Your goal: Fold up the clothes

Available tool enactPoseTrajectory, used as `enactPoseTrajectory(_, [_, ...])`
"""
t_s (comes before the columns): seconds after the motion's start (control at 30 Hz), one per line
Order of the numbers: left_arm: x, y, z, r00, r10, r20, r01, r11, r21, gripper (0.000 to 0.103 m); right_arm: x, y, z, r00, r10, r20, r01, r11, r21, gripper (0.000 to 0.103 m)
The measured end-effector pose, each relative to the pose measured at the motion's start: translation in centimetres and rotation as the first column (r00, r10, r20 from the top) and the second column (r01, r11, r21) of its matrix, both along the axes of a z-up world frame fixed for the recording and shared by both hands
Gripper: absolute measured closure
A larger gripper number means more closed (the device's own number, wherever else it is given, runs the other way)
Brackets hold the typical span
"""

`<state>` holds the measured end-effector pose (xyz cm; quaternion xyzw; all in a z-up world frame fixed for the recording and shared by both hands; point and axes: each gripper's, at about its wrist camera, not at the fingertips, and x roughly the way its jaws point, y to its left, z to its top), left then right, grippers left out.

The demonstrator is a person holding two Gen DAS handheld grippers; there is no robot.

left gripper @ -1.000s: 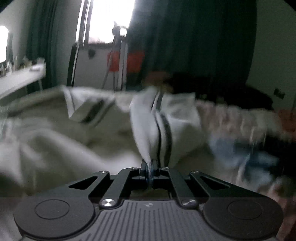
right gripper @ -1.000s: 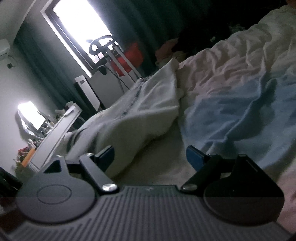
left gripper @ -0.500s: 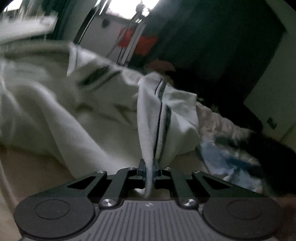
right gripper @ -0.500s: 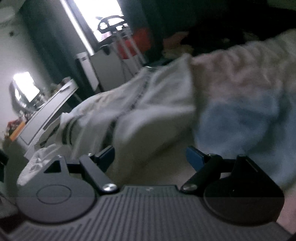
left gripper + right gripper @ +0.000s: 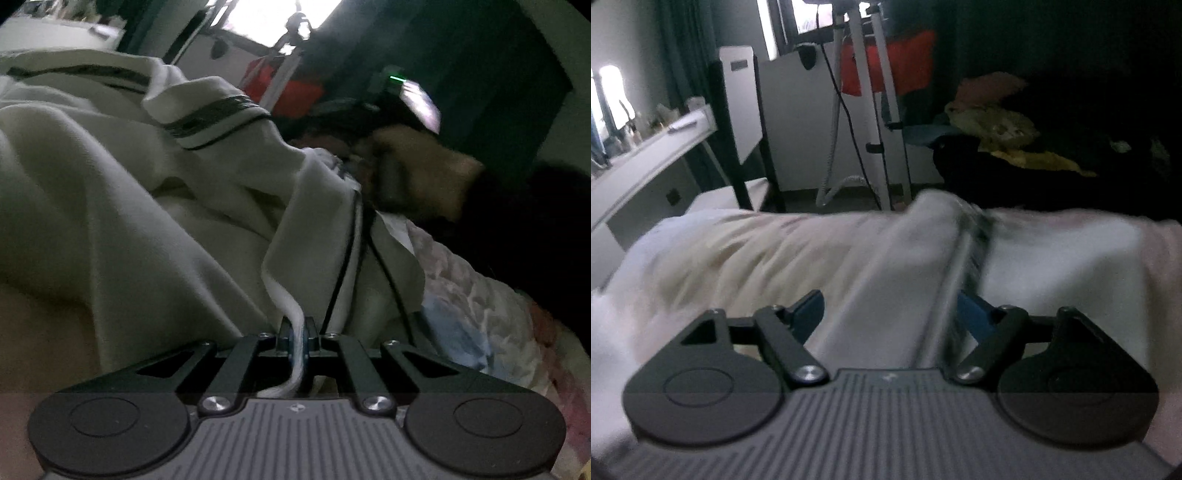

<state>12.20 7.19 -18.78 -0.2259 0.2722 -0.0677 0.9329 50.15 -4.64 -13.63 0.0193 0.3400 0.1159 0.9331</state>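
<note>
A cream-white garment (image 5: pixel 155 206) with dark stripe trim lies bunched on the bed. My left gripper (image 5: pixel 297 334) is shut on a striped hem of it, and the cloth runs up from the jaws. In the left wrist view the right hand and its gripper (image 5: pixel 413 155) sit at the far end of that hem. In the right wrist view my right gripper (image 5: pixel 892 314) is open, and a ridge of the same garment (image 5: pixel 916 258) with a dark stripe lies between its blue fingers (image 5: pixel 973 312).
A pink and blue patterned bedspread (image 5: pixel 480 302) covers the bed on the right. Beyond the bed stand a white stand with a red item (image 5: pixel 886 62), a white desk (image 5: pixel 646 155) at left, and a dark pile of clothes (image 5: pixel 1015 147).
My right gripper has swung round and moved over the garment, so a striped ridge now lies between its open fingers. My left gripper has kept its grip and tilted, drawing the hem taut.
</note>
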Motion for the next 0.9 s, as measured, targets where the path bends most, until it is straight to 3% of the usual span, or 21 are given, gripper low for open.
enactPoseTrajectory(0.2, [-0.6,-0.4,-0.6,0.998,0.017,0.065,-0.017,1.0,-0.006,0.098,3.8,3.7,-2.4,0.994,-0.065,0.091,0.081,0.979,-0.186,0.025])
enactPoseTrajectory(0.23, [-0.7,-0.5,-0.6,0.997,0.018,0.071,-0.019,1.0,0.004,0.098,4.0,3.9,-2.7,0.991,-0.073,0.109,0.094,0.974,-0.205,0.029])
enactPoseTrajectory(0.3, [-0.8,-0.7,-0.6,0.997,0.018,0.078,-0.019,1.0,0.013,0.098,4.3,3.6,-3.1,0.987,-0.116,0.112,0.14,0.962,-0.233,0.053])
enactPoseTrajectory(0.33, [-0.8,-0.7,-0.6,0.997,0.02,0.08,-0.021,1.0,0.012,0.098,4.1,3.2,-3.0,0.982,-0.147,0.115,0.171,0.956,-0.239,0.075])
enactPoseTrajectory(0.4, [-1.0,-0.5,-0.4,0.996,0.022,0.085,-0.022,1.0,0.008,0.098,3.3,1.7,-1.9,0.973,-0.18,0.146,0.207,0.96,-0.191,0.093])
enactPoseTrajectory(0.67, [-1.3,-1.0,0.5,0.996,0.018,0.086,-0.022,0.999,0.05,0.098,-4.7,-8.7,7.7,0.918,-0.291,0.27,0.296,0.955,0.023,0.096])
enactPoseTrajectory(0.83, [-2.5,-2.2,1.7,0.994,-0.011,0.107,-0.005,0.989,0.147,0.098,-14.5,-18.7,11.9,0.83,-0.441,0.343,0.398,0.897,0.191,0.096])
enactPoseTrajectory(0.9, [-3.0,-2.9,2.2,0.992,-0.038,0.122,0.013,0.98,0.199,0.098,-19.5,-23.1,12.0,0.786,-0.51,0.351,0.437,0.858,0.268,0.096])
